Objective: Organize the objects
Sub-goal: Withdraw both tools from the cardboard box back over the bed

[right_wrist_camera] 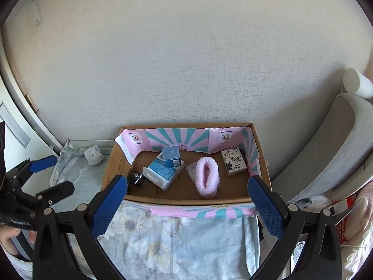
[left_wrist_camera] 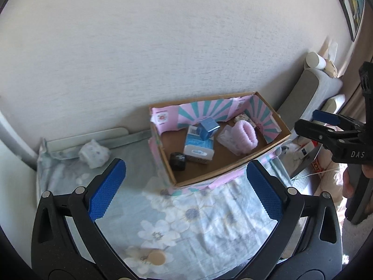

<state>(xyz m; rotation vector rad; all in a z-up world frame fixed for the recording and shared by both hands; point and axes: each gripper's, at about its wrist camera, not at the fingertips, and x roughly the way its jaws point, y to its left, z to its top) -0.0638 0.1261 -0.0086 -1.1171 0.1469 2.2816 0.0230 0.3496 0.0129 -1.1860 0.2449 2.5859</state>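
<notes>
An open cardboard box (left_wrist_camera: 277, 116) (right_wrist_camera: 262, 154) with pink and teal lining stands on a floral cloth against the wall. Inside lie a blue and white carton (left_wrist_camera: 198, 148) (right_wrist_camera: 160, 171), a small blue box (left_wrist_camera: 208, 127) (right_wrist_camera: 171, 156) on top of it, a small black object (left_wrist_camera: 177, 161) (right_wrist_camera: 137, 178), a pink fluffy item (left_wrist_camera: 246, 134) (right_wrist_camera: 207, 177) and a patterned packet (right_wrist_camera: 233, 164). A crumpled white patterned item (left_wrist_camera: 94, 155) (right_wrist_camera: 94, 154) lies on the cloth left of the box. My left gripper (left_wrist_camera: 185, 186) (right_wrist_camera: 52, 175) is open and empty. My right gripper (right_wrist_camera: 186, 200) (left_wrist_camera: 324, 126) is open and empty in front of the box.
A round beige disc (left_wrist_camera: 156, 257) lies on the floral cloth (left_wrist_camera: 198, 221) near me. A grey padded chair or cushion (right_wrist_camera: 326, 154) stands right of the box, with a white cylinder (right_wrist_camera: 356, 82) on top. Cluttered bags and cables (right_wrist_camera: 345, 212) lie at the right.
</notes>
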